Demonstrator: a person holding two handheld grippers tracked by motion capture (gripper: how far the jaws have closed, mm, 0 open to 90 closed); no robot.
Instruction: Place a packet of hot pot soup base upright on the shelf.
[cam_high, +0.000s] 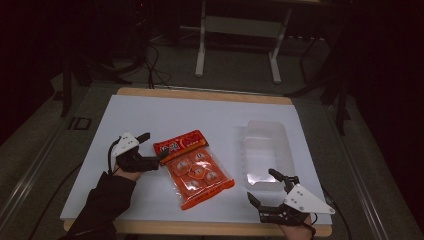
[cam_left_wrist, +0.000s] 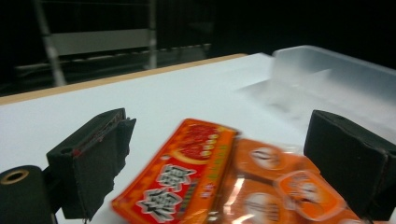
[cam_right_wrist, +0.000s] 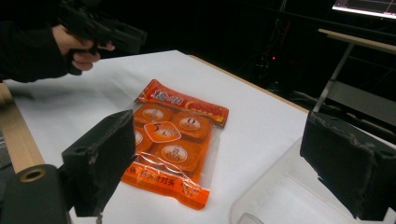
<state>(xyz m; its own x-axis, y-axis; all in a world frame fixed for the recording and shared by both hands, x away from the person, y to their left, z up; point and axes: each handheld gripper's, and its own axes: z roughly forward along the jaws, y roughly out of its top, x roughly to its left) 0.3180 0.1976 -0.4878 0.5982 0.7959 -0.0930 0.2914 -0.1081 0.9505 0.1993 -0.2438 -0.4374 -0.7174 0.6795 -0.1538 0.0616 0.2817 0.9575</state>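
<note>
An orange snack bag (cam_high: 193, 167) with several round packets inside lies flat in the middle of the white table top (cam_high: 165, 112). My left gripper (cam_high: 154, 146) is open at the bag's red header end, one finger close to its corner. In the left gripper view the bag (cam_left_wrist: 196, 177) lies low between the spread jaws of that gripper (cam_left_wrist: 222, 130), not pinched. My right gripper (cam_high: 262, 185) is open near the front edge, by the near end of a clear plastic container (cam_high: 265, 147). The right gripper view shows the bag (cam_right_wrist: 173, 140) to the left and the container (cam_right_wrist: 280, 196) below the open right gripper (cam_right_wrist: 219, 135).
The table's wooden edge (cam_high: 210, 229) runs along the front, just under the right hand. White metal stand legs (cam_high: 202, 47) rise behind the table on a dark floor. The other hand and its gripper (cam_right_wrist: 98, 28) show far off in the right gripper view.
</note>
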